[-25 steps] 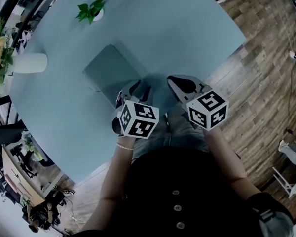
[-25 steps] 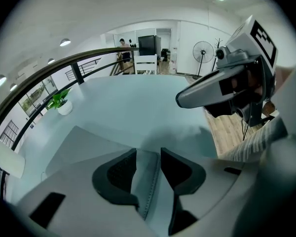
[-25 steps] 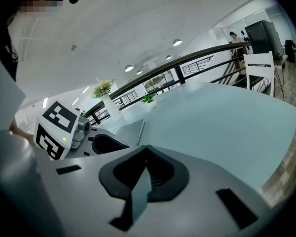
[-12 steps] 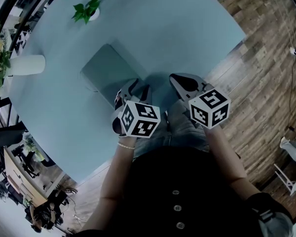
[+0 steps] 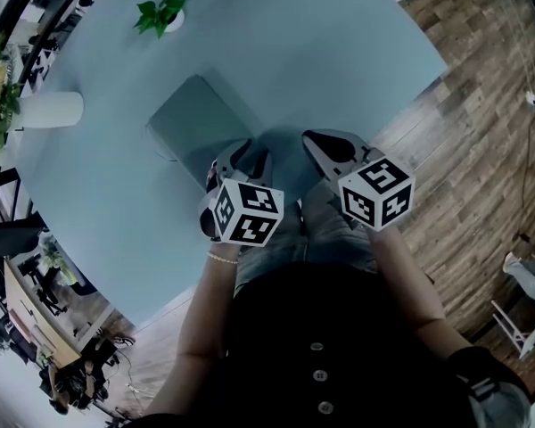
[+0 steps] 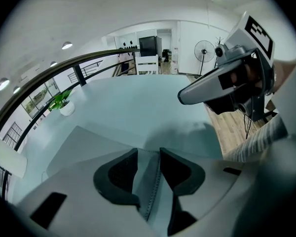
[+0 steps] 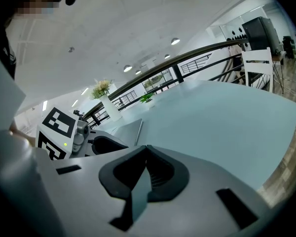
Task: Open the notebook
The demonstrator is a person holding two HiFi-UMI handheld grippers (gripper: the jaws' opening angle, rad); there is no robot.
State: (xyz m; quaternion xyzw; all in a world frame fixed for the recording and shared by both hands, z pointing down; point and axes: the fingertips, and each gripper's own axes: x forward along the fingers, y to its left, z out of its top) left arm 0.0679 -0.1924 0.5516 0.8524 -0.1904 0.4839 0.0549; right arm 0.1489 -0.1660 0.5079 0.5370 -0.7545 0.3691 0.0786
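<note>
The left tongs (image 6: 149, 154) are pointing steeply down at the near corner of the notebook (image 5: 199, 125); their two dark jaws have just been closing a little, but they are standing apart with a gap between them; the stitched edge of the notebook is showing in that gap, and the pads are not squeezing it; I cannot tell if the tips are touching the cover; the right tongs (image 7: 147, 149) are holding their jaws together at the tips, with nothing between them; they are hanging over the bare table (image 5: 339, 52), just to the right of the notebook's near corner and close beside the left tongs; the left cube (image 5: 247, 214) and the right cube (image 5: 376, 194), both black and white, are sitting on the backs of the tongs, nearer the person; the notebook is grey and closed; it is lying flat and at a slant on the light blue round table, near the edge where the person is standing; a small green plant (image 5: 163, 14) in a white pot is sitting well beyond the notebook; a white vase (image 5: 52, 110) with yellow flowers is standing at the left side of the table; a wooden floor (image 5: 481, 141) is showing to the right.
</note>
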